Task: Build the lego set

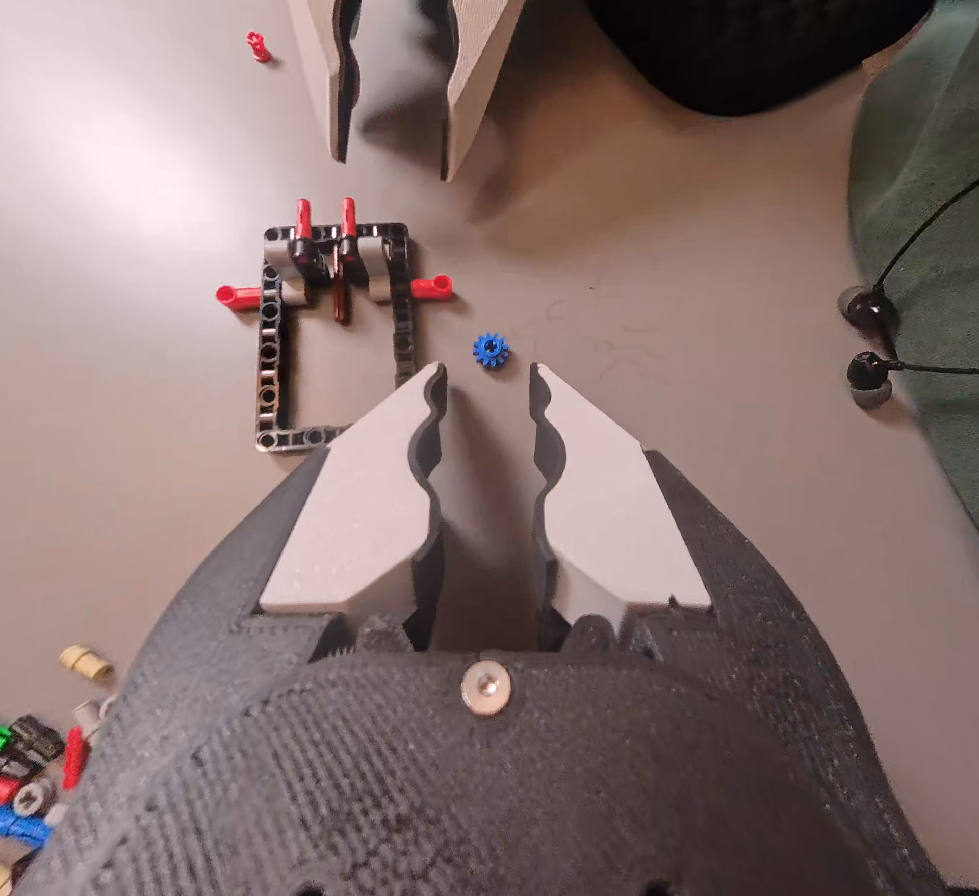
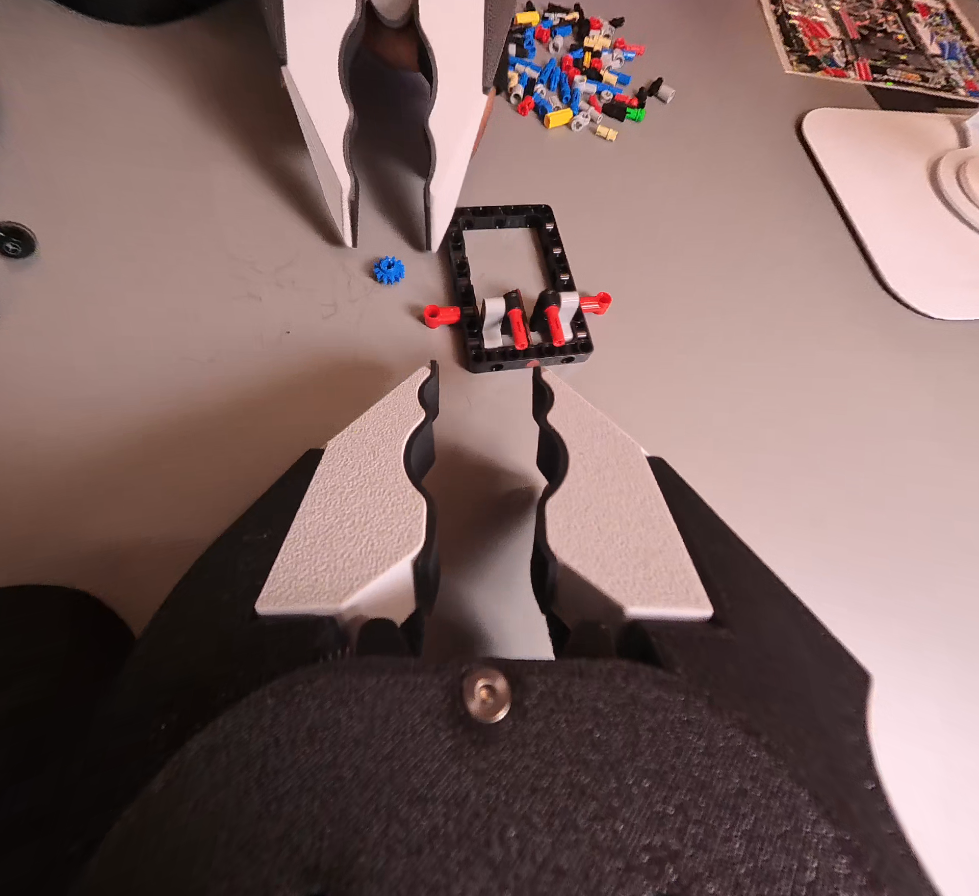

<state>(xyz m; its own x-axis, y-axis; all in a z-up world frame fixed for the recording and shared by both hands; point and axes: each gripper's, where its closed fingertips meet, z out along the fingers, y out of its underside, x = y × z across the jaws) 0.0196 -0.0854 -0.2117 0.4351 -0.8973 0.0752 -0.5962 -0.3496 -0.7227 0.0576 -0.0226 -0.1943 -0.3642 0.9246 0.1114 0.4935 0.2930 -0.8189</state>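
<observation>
A black rectangular lego frame (image 1: 275, 341) (image 2: 561, 256) lies flat on the grey table, with grey and black connectors and red pins fitted at one end. A small blue gear (image 1: 491, 348) (image 2: 389, 270) lies loose beside the frame. My left gripper (image 1: 487, 367) is open and empty, its tips just short of the gear; it also shows in the right wrist view (image 2: 392, 246). My right gripper (image 2: 484, 367) is open and empty, its tips at the frame's near end; it also shows in the left wrist view (image 1: 394, 169).
A pile of loose lego pieces (image 2: 577, 68) (image 1: 32, 764) lies beyond the frame. A single red pin (image 1: 258, 46) lies apart. An instruction booklet (image 2: 869, 18) and a white monitor base (image 2: 900, 214) sit at the right. Black earbuds (image 1: 869, 341) and a dark cloth (image 1: 752, 7) lie nearby. The gap from one gripper's tips to the other's is roughly 8 cm.
</observation>
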